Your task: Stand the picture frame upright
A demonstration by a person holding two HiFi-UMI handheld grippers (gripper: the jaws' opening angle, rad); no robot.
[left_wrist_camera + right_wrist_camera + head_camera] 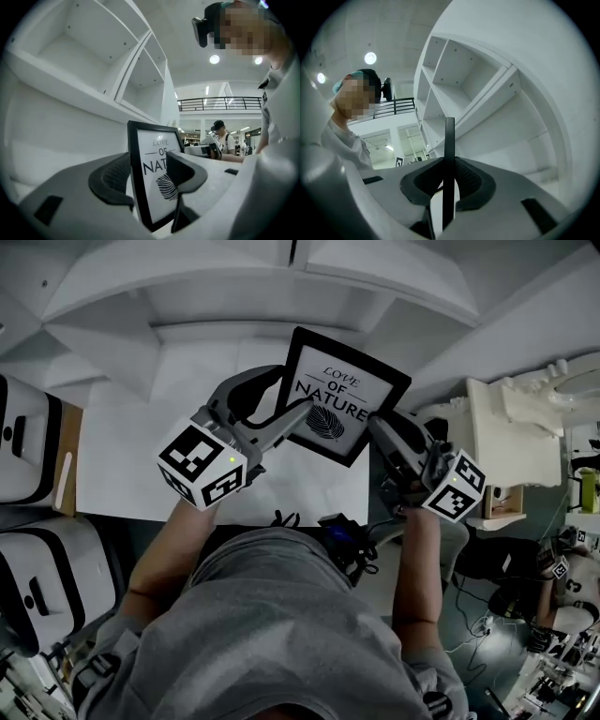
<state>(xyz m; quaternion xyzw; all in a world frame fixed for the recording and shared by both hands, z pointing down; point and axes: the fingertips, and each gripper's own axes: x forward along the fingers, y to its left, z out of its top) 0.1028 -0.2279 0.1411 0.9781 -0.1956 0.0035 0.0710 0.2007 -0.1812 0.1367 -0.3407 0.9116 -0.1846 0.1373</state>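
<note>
two grippers carry the picture frame (342, 404) in the head view: my left gripper (291, 392) is on its left edge and my right gripper (380, 427) on its right. it seems to be lifted off the white table (131, 465). in the left gripper view the pads pinch only the thin black border, so i judge a twist could slip it free. in the right gripper view the frame sits edge-on, clamped narrow between the pads. uneven hands could rack it or knock it on the shelf (454, 70).

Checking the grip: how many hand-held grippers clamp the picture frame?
2: left hand-held gripper at the left edge of the picture frame, right hand-held gripper at its right edge.
</note>
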